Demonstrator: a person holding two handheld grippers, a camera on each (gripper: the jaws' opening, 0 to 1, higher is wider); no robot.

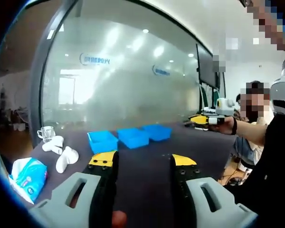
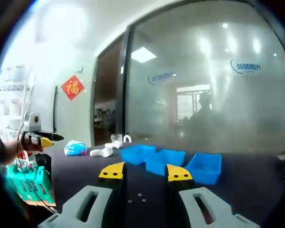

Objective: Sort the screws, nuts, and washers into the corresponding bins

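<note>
Right tongs (image 2: 142, 172): spread, empty, nearer the work. Small hardware pcs (image 2: 138, 196), prob. washers, lie on dark bench (image 2: 256, 190) betw. its tips, short of blue bins (image 2: 171, 161). Left tongs (image 1: 143, 160): spread, empty, short of the bins.

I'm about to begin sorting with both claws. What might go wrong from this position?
The three blue bins sit edge to edge, so a part may drop into the wrong one. The small parts on the dark table are tiny and hard to pinch. White items and a glass cup beside the bins may get bumped.
</note>
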